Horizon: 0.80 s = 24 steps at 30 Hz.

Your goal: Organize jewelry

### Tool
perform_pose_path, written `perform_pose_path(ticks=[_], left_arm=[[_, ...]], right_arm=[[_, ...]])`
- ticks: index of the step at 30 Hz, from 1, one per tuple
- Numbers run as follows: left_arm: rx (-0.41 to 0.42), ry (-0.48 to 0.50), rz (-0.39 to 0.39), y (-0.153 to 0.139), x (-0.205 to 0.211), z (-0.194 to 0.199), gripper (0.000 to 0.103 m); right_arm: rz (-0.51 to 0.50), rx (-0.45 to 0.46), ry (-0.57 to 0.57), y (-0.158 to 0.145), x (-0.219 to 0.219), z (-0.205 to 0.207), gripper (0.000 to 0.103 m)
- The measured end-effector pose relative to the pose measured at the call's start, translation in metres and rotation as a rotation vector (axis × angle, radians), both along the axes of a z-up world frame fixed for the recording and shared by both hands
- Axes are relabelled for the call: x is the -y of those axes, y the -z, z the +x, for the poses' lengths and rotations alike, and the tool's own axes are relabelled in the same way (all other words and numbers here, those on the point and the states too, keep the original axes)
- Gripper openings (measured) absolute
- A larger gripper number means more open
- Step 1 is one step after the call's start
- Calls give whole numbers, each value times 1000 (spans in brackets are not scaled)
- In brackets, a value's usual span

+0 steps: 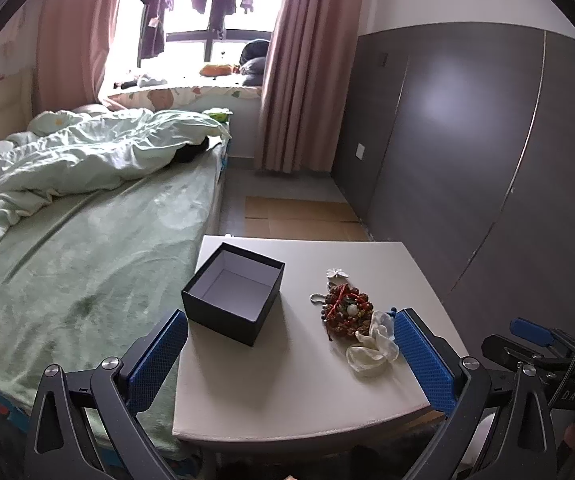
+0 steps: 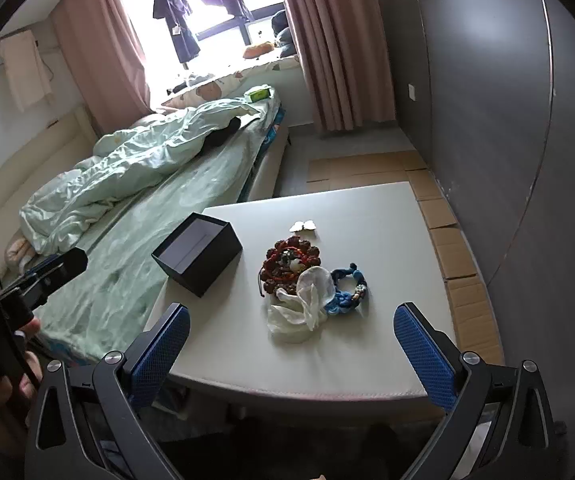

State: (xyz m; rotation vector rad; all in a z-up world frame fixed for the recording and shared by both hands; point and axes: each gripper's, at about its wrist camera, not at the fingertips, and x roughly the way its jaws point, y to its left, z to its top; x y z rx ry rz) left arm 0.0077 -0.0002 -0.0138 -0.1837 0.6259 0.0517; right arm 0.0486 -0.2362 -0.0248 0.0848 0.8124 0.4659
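On the left of the desk (image 1: pixel 299 392) an open dark box (image 1: pixel 233 292) is sitting empty, its mouth facing up. To its right the jewelry is lying in a loose heap: red and brown beads (image 2: pixel 289 264), a pale cloth (image 2: pixel 307 304) draped against them, a blue braid (image 2: pixel 349 288) just beside the cloth, and a small white flower piece (image 2: pixel 305 226) a little beyond the heap.

The left gripper (image 1: pixel 291 352) is hovering over the near edge with its jaws standing wide apart and nothing between them, the box ahead of its left finger. The right gripper (image 2: pixel 291 348) is likewise hanging spread wide and empty, aimed at the heap.

The step in hand looks like the first pick. The pieces are touching and probably tangled, so it would be wise to be taking an outer item first, the braid or the flower piece, rather than digging into the beads. Closing on a bunched part should be keeping strands from trailing. The left gripper could be steadying the box, which looks light and may slide when something drops in.
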Motion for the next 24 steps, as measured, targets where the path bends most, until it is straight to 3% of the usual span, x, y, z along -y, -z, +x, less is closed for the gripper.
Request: perform_pose_path(ticks=[24], left_arm=[[-4, 39, -22, 4, -4, 3, 102]], right_arm=[[-31, 99, 6, -8, -8, -11, 102]])
